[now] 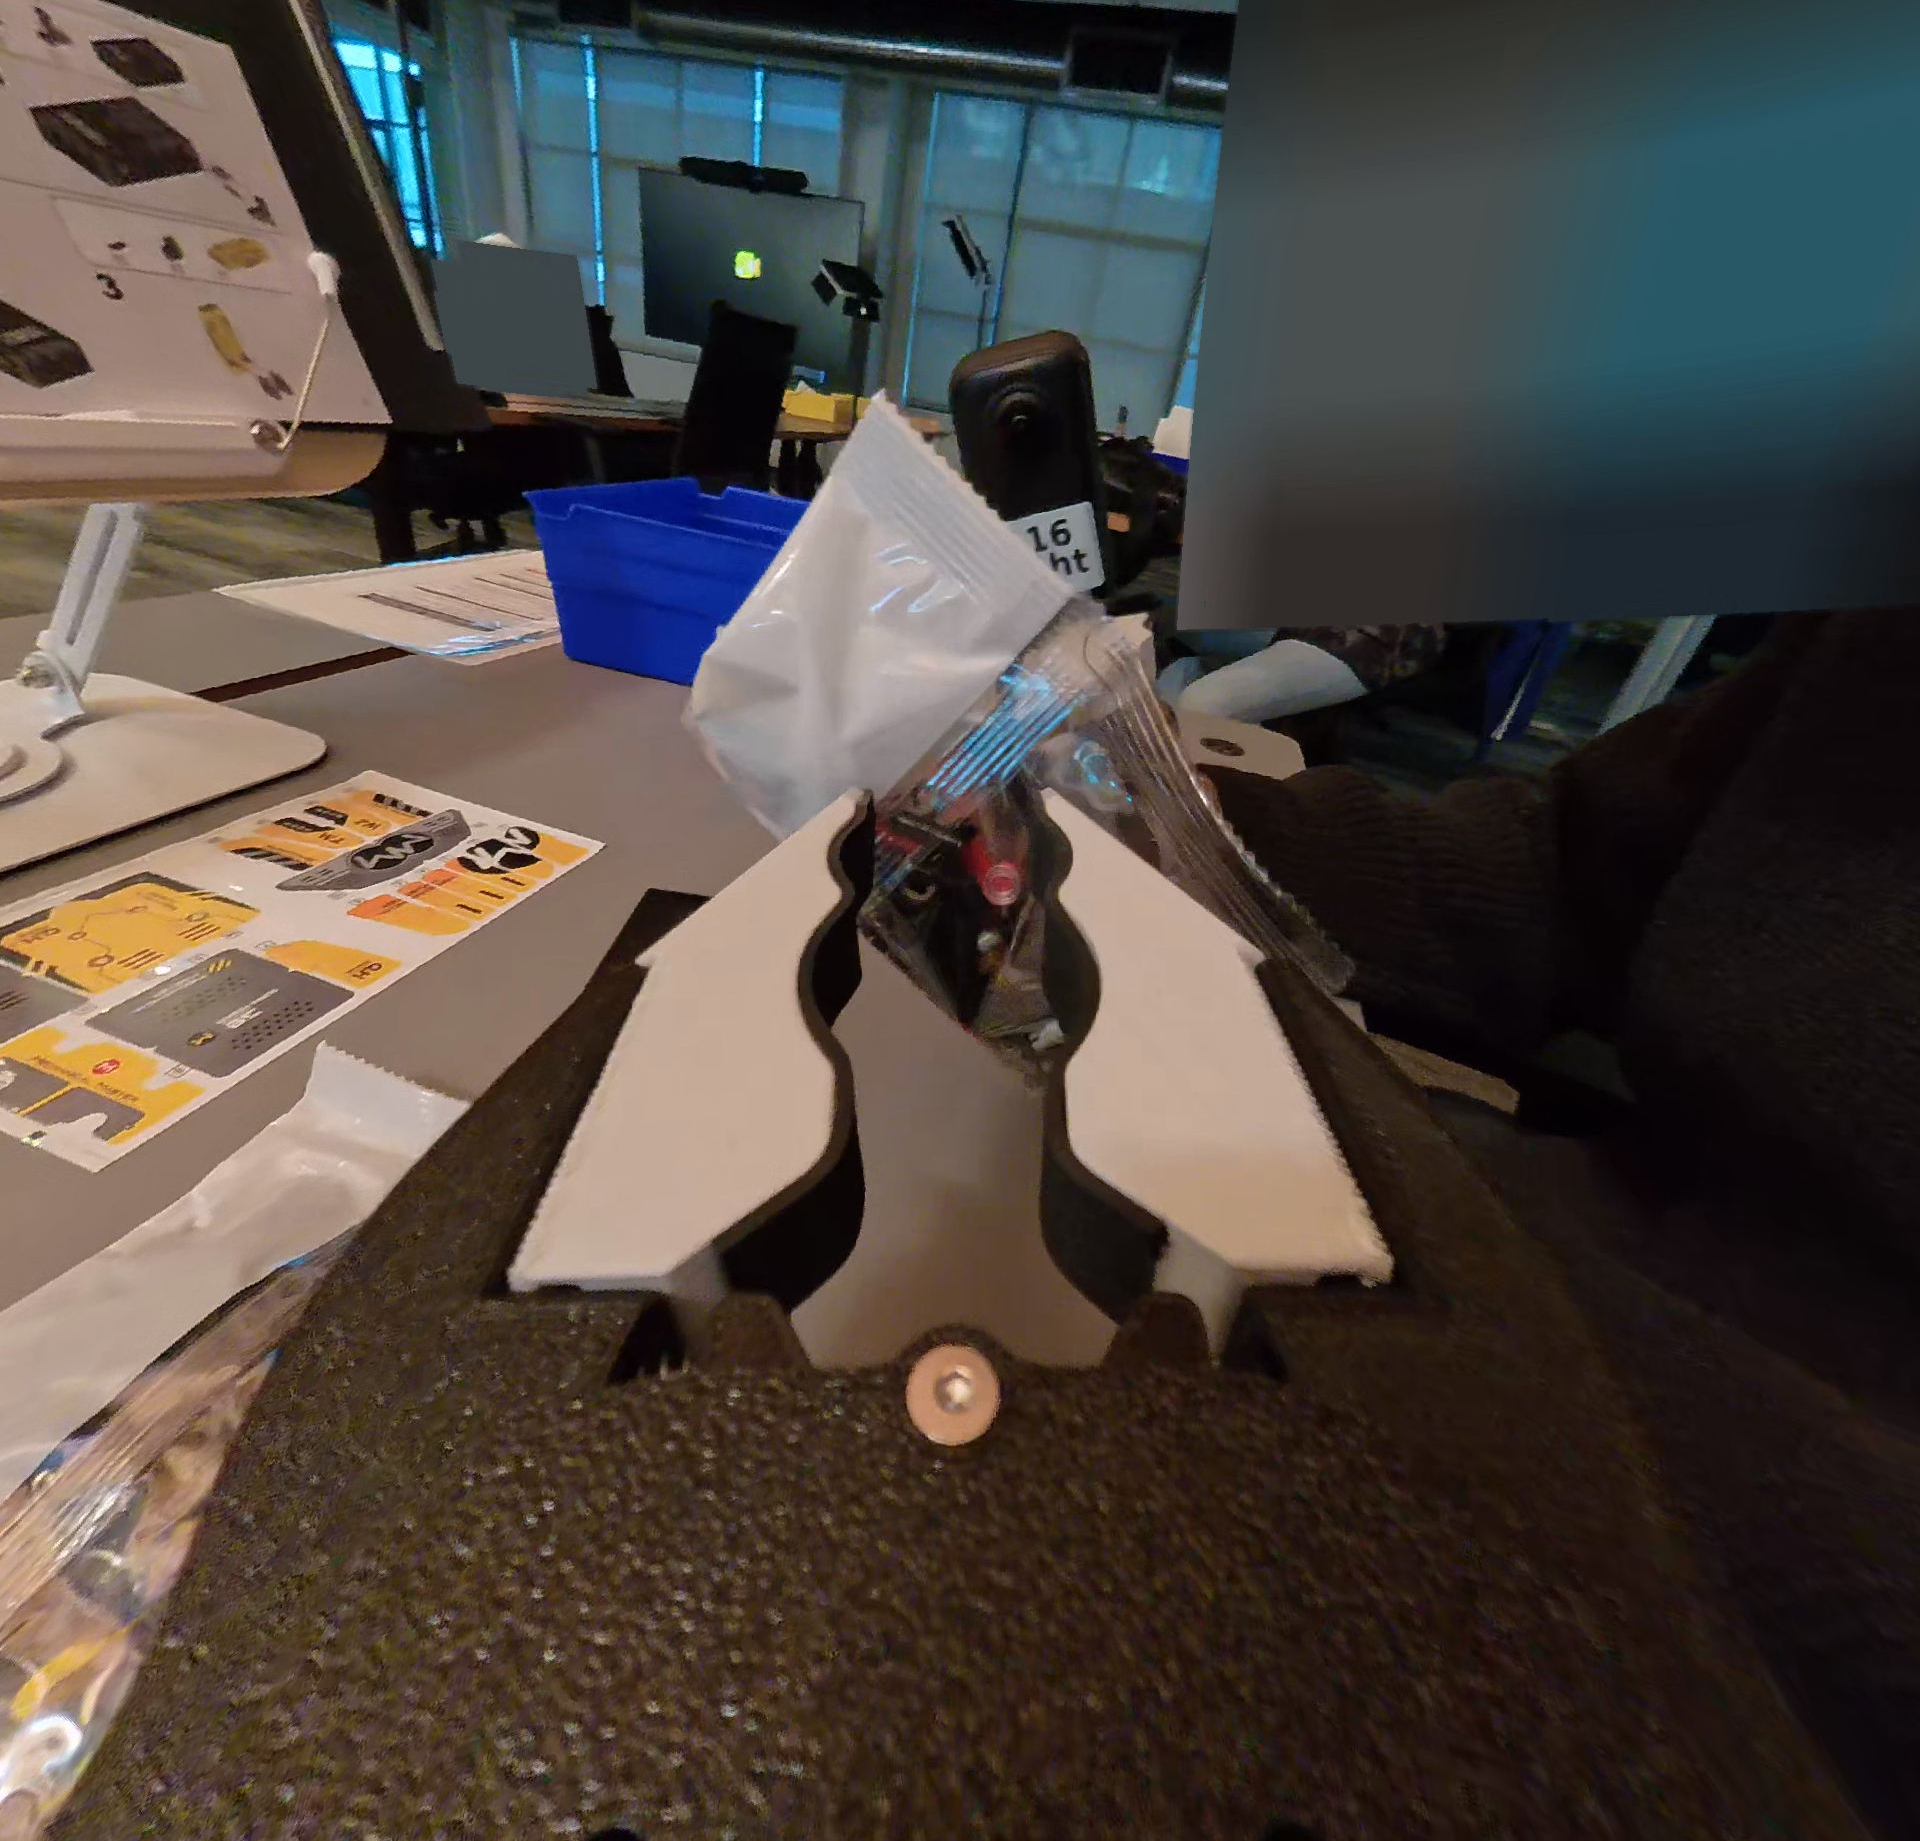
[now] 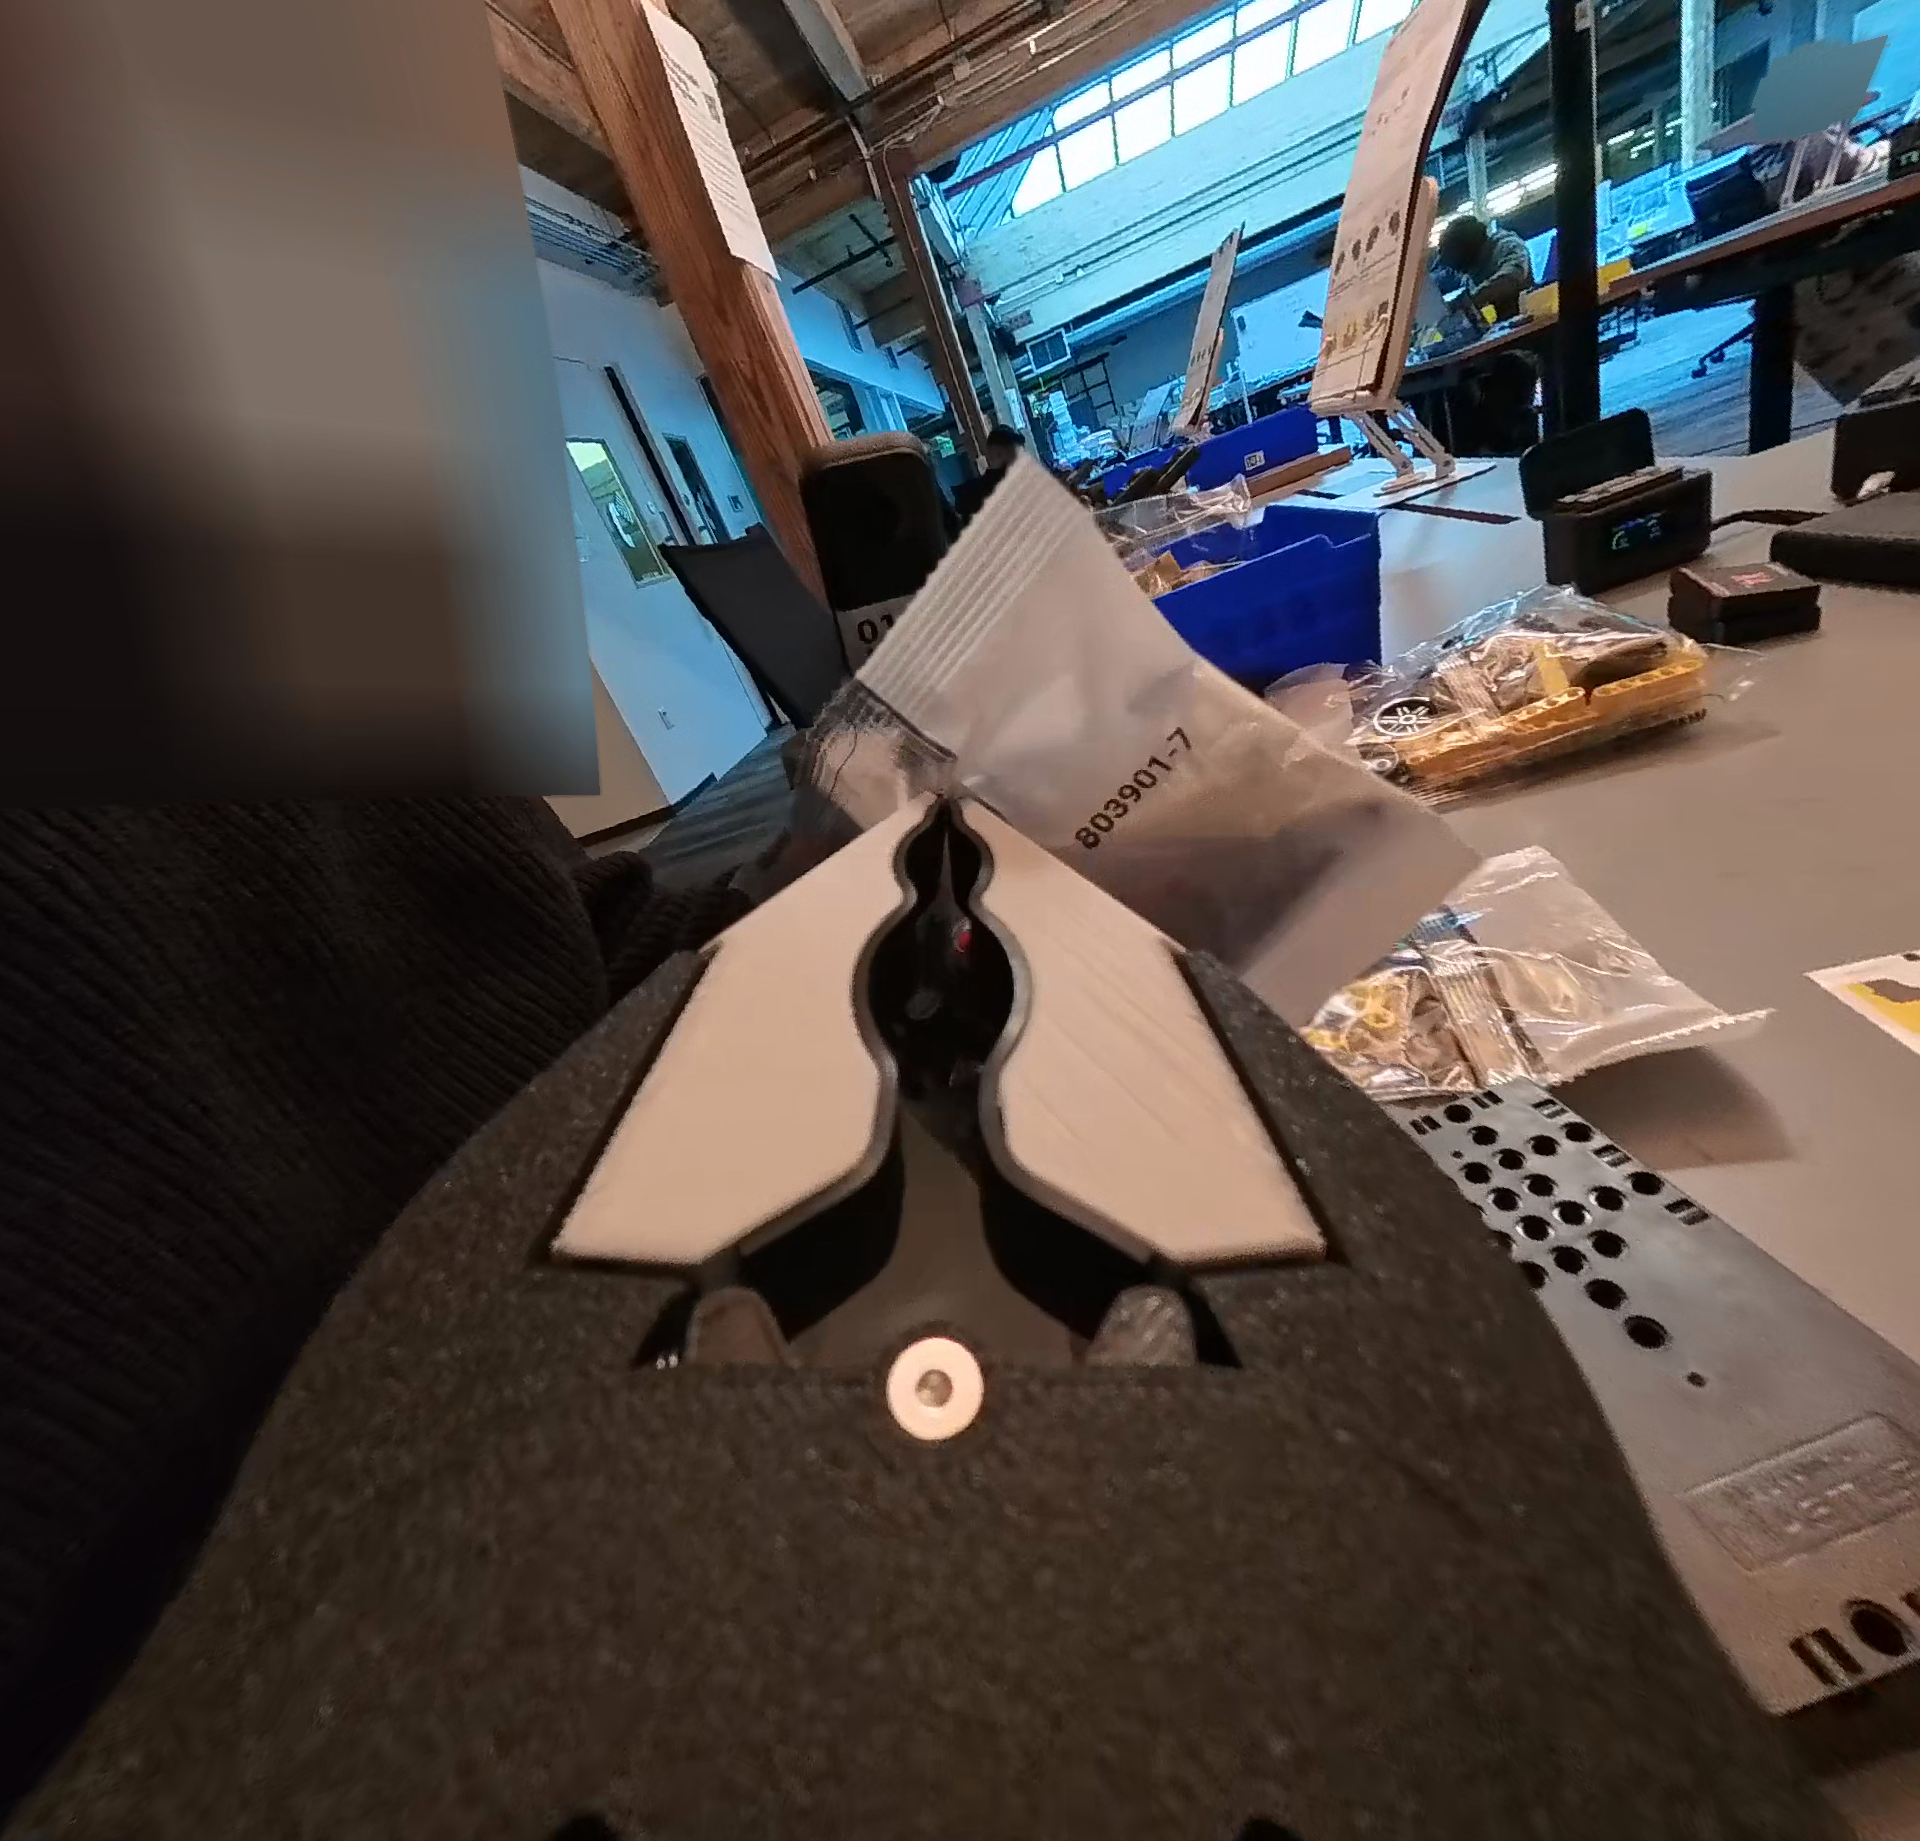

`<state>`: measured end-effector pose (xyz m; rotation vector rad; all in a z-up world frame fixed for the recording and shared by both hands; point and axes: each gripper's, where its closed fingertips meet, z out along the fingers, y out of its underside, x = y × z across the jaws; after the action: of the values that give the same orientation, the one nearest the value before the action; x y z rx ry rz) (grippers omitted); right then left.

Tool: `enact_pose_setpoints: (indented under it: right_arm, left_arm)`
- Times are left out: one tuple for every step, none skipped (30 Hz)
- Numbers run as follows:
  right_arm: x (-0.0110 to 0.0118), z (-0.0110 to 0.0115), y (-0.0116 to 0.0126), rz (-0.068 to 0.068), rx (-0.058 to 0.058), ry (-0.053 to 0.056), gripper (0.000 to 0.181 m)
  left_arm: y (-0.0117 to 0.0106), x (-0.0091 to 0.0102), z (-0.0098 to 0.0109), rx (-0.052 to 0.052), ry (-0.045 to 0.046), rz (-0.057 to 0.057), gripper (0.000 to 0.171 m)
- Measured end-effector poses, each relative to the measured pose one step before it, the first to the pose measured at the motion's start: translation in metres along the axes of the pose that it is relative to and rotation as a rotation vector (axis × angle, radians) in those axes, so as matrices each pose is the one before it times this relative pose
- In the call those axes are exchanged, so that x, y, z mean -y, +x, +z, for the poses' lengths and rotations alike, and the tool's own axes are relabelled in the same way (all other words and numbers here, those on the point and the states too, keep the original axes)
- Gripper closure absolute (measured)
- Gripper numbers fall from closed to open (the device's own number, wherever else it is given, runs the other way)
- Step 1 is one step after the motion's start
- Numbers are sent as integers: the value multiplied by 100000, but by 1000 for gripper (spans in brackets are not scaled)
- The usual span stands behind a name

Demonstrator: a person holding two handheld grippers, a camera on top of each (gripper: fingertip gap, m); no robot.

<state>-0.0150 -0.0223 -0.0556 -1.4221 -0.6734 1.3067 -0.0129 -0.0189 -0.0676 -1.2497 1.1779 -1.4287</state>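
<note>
White-and-clear parts bag [image 1: 883, 638], crumpled

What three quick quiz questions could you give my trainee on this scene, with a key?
1. True or false: the parts bag lies flat on the table.
2. The bin behind the bag is: A red, B blue, C green.
3. Fill in: a printed ___ sheet lies on the table beside the left gripper.
Key: 1 false: the left gripper and the right gripper both hold it up. 2 B. 3 sticker: the sticker sheet.
</note>
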Motion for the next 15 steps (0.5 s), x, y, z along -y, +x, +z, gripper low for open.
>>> enact_pose_setpoints:
  right_arm:
    - [120, -17, -85, 95, 462, 604, 181]
    - [79, -18, -121, 564, 838, 485, 181]
    - [35, 28, -143, 977, 1207, 225, 181]
    - [-32, 54, -93, 1120, 977, 101, 181]
    - [-91, 81, -80, 1137, 965, -227, 181]
    - [-147, 75, -97, 1151, 1085, -537, 181]
    - [-158, 94, -40, 1170, 816, -575, 181]
    - [-204, 114, 3, 1320, 590, -637, 181]
    - [-155, 87, 33, 1515, 577, -420, 181]
    - [-62, 45, 48, 1756, 581, 25, 181]
    - [-56, 38, 108, 1816, 364, 0, 181]
    - [-57, 20, 114, 1574, 239, -32, 181]
    - [-99, -4, 64, 1087, 322, -407, 181]
    - [-167, 32, 5, 743, 492, -983, 181]
    - [-194, 71, -43, 849, 686, -1079, 181]
  left_arm:
    - [268, 87, -8, -1357, 486, 16, 143]
    - [151, 98, -21, -669, 599, 57, 143]
    - [146, 66, 8, -618, 362, 527, 143]
    - [114, 14, 21, -39, 92, 1043, 143]
    - [108, -48, 64, 127, -223, 1363, 143]
    - [138, -99, 76, -13, -364, 1539, 143]
    - [73, -96, 116, 540, -218, 1426, 143]
    - [41, -89, 76, 963, -115, 1701, 143]
    - [-14, -81, 12, 1542, 115, 2174, 144]
    - [-47, 11, -58, 1764, 747, 2671, 144]
    - [-114, -35, -19, 2189, 295, 2551, 144]
    - [-112, -51, 1, 1902, -6, 2353, 144]
    - [-4, -49, 6, 876, -162, 2159, 145]
    - [112, -76, -19, -237, -165, 1893, 146]
    - [195, -55, -71, -888, -63, 2048, 147]
